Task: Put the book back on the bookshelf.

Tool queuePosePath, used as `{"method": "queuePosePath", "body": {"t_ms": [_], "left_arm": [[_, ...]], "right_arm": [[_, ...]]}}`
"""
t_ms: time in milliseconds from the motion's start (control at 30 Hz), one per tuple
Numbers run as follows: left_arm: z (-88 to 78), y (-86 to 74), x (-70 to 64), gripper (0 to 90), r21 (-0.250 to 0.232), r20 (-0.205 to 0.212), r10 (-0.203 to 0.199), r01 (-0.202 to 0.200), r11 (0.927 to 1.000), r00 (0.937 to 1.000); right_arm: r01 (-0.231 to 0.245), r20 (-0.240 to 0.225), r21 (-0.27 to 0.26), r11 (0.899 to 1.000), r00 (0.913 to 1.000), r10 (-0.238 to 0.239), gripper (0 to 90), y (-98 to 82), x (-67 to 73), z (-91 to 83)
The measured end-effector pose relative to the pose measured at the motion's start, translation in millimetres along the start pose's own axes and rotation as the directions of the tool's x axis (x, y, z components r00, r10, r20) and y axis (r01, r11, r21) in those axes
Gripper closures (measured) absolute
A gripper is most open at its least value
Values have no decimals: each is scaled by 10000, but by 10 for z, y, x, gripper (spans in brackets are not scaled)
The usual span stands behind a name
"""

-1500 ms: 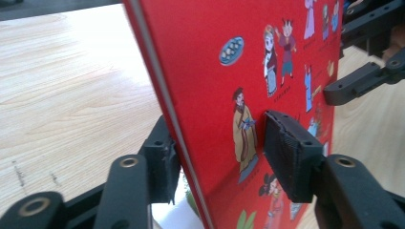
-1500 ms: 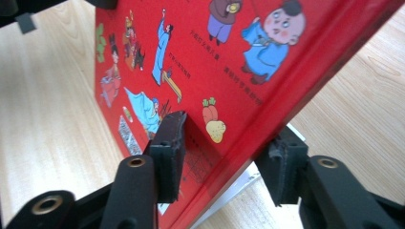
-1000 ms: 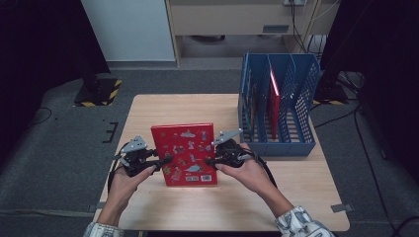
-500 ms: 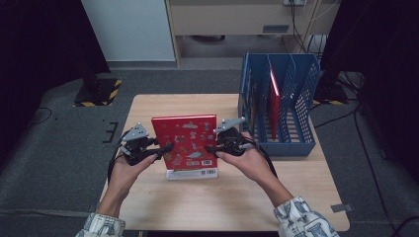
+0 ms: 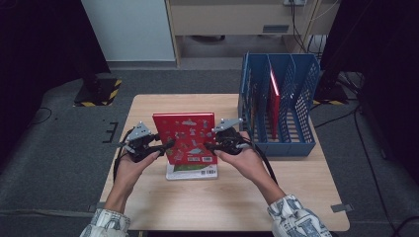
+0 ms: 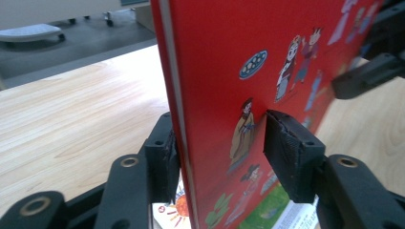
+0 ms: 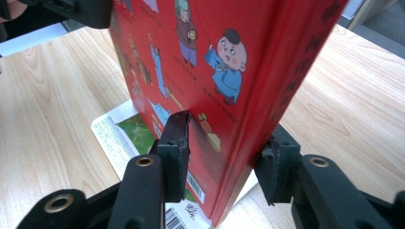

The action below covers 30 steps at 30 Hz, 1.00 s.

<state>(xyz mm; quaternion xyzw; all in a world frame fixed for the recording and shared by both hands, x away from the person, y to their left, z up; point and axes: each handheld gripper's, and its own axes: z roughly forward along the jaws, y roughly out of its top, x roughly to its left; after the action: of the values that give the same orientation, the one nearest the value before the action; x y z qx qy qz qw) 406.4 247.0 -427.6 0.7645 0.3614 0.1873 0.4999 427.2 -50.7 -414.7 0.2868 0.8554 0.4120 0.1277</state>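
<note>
Thin red picture book [image 5: 187,137] stood upright mid-table, lifted off the flat booklet [image 5: 191,171] — pinched by right gripper [image 5: 210,144]; left gripper [image 5: 168,144] just loosening, jaws apart around its edge. Still unfiled: blue slotted plastic rack [image 5: 278,103] at right edge.

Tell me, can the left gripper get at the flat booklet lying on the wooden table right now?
Probably not: the upright red picture book sits between the left gripper fingers, above the booklet.

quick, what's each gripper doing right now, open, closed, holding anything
Left gripper: jaws have just been opening; red book between them, one pad off the cover.
Right gripper: shut on the red book's spine edge.
</note>
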Motion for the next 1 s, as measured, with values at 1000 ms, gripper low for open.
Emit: {"method": "queuePosePath", "body": {"t_ms": [1000], "left_arm": [[28,-111,-147,250,-225,-89,22,-24,9997,10000]], "right_arm": [[631,-834,-966,9933,9940,-713,526,4,342,-190]]}}
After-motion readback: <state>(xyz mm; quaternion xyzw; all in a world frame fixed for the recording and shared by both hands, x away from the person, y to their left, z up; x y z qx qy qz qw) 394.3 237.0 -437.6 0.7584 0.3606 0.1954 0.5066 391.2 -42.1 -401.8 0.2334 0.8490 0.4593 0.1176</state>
